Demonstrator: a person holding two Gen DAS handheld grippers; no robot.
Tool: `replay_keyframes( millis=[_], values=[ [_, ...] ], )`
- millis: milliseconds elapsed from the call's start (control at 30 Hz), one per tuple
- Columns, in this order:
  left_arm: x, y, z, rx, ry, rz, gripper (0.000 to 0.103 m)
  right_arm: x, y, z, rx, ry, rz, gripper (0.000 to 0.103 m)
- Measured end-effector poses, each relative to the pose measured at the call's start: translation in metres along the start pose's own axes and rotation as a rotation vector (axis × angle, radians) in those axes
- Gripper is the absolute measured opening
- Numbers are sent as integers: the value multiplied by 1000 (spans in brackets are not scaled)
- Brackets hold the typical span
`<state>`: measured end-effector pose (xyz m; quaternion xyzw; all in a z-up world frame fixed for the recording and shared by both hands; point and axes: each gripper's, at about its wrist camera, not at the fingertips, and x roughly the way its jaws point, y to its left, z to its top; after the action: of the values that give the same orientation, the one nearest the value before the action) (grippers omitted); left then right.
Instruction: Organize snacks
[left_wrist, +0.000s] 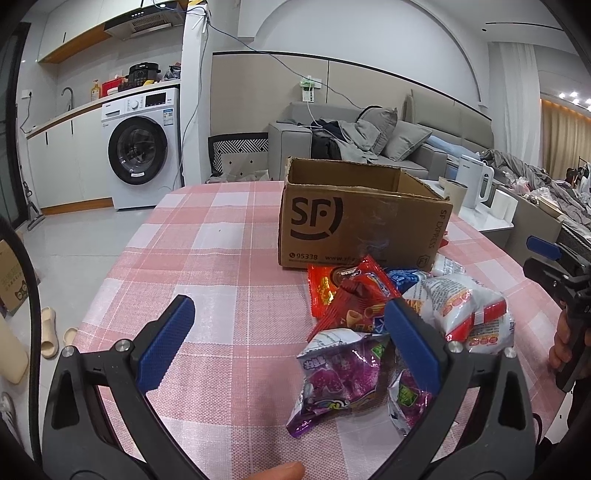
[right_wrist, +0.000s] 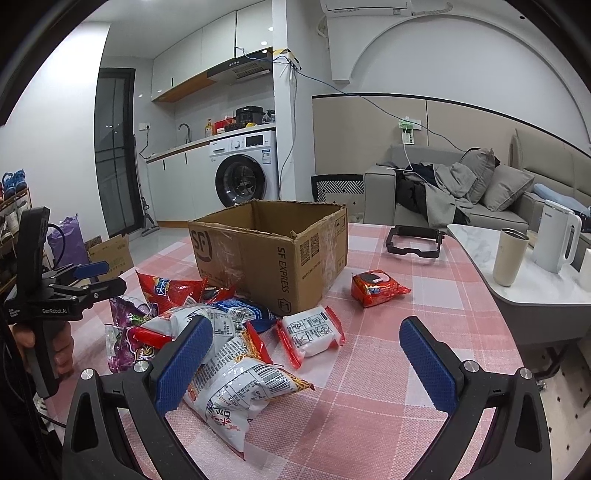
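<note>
Progress: none of the sorting appears done, judging by the layout. Brown open-topped cardboard shipping box (right_wrist: 269, 254) stands on the pink checked tablecloth (left_wrist: 207, 236); what shows of its inside looks bare. Loose heap of crinkly snack packets (right_wrist: 221, 343) lies just before the box, with one red wrapped packet (right_wrist: 376, 288) apart at its side. Left gripper (left_wrist: 291, 343): jaws spread, holding nothing, over a purple packet (left_wrist: 340, 380). Right gripper (right_wrist: 306, 365): jaws spread, holding nothing.
</note>
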<state>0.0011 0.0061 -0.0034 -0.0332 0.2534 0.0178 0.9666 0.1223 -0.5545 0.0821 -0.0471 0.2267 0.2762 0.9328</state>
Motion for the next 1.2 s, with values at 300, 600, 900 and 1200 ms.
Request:
replay_keyframes(
  millis=[300,600,900,1200],
  values=[
    [1,0,0,1,7,7,102,2,-1,0,7,10,-8,103],
    [2,-1,0,3,8,28,102,7,-4,1,16,34,-3,103],
    [2,-8,0,33,9,41,102,12,0,0,0,67,-11,103],
    [4,-5,0,24,23,41,102,21,-9,3,46,115,-12,103]
  ],
)
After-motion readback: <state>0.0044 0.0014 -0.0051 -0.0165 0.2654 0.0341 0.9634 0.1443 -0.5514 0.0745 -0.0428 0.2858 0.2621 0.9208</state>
